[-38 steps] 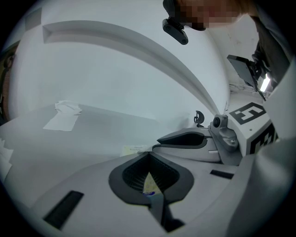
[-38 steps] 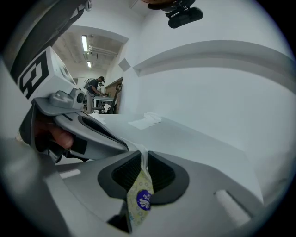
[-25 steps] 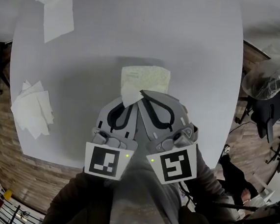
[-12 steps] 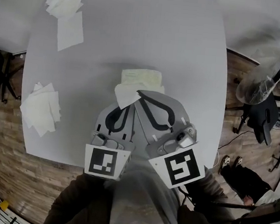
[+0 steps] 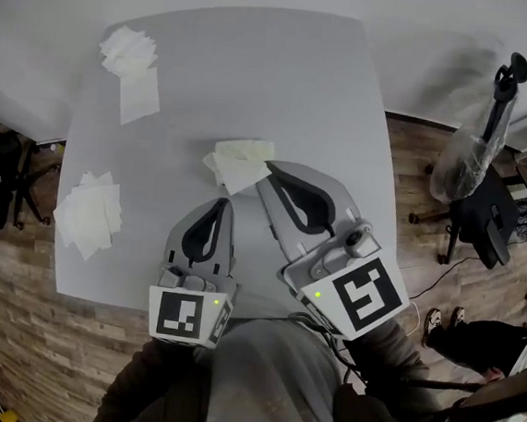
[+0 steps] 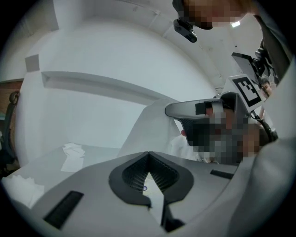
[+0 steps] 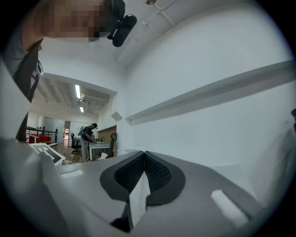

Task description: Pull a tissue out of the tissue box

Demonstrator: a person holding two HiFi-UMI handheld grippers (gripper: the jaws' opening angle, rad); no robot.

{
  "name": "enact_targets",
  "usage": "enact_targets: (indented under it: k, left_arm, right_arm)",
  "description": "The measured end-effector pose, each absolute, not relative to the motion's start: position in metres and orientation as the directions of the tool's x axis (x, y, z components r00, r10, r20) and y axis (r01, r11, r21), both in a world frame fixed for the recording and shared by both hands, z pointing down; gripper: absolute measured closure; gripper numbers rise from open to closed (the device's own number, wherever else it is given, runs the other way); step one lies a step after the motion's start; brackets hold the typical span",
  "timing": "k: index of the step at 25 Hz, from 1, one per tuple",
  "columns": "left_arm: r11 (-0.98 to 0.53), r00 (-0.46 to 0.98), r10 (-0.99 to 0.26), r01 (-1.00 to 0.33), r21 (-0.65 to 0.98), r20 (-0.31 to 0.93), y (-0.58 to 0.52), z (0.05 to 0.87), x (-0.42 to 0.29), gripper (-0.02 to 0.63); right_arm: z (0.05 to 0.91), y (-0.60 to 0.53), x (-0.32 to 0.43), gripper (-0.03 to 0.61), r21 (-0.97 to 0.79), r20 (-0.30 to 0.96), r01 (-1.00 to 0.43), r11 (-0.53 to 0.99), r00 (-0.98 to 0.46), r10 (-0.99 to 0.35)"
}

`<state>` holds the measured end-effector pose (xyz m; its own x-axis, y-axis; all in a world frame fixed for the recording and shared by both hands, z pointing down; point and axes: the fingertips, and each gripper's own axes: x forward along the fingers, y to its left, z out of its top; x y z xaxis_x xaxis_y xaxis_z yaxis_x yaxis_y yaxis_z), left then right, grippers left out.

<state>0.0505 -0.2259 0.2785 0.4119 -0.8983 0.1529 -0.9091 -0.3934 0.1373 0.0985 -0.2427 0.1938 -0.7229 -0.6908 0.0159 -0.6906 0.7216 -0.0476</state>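
Honestly, the right gripper (image 5: 267, 168) was clamped on the tissue (image 5: 236, 172), which looked nearly free of the tissue box (image 5: 251, 147), while the left gripper (image 5: 222, 203) sat closed on nothing.

Right tool (image 5: 265, 170) pinches a tissue (image 5: 235, 173) above the tissue box (image 5: 246, 146).

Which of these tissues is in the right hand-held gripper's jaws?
The tissue mid-table, at the tissue box: the right hand-held gripper is shut on it. The left-edge pile and far-corner pile lie loose.
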Motion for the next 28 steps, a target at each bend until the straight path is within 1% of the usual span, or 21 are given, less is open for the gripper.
enact_targets:
  k: [5,12,28]
  left_arm:
    - [-0.415,0.422,-0.898,-0.906,0.081,0.121,-0.203,0.261,0.066,0.614]
    - [-0.431,0.432,-0.894,-0.902,0.038,0.116,-0.190,0.251,0.084,0.615]
    - [-0.451,0.450,-0.886,-0.892,0.017,0.109,-0.186,0.246,0.102,0.615]
  right_arm:
    - [0.190,-0.223,0.119,0.574,-0.080,-0.027,-0.701,0.709,-0.709,-0.704]
    - [0.187,-0.209,0.141,0.575,-0.101,-0.053,-0.713,0.694,-0.693,-0.719]
    - [0.179,-0.204,0.156,0.575,-0.080,-0.069,-0.718,0.692,-0.688,-0.722]
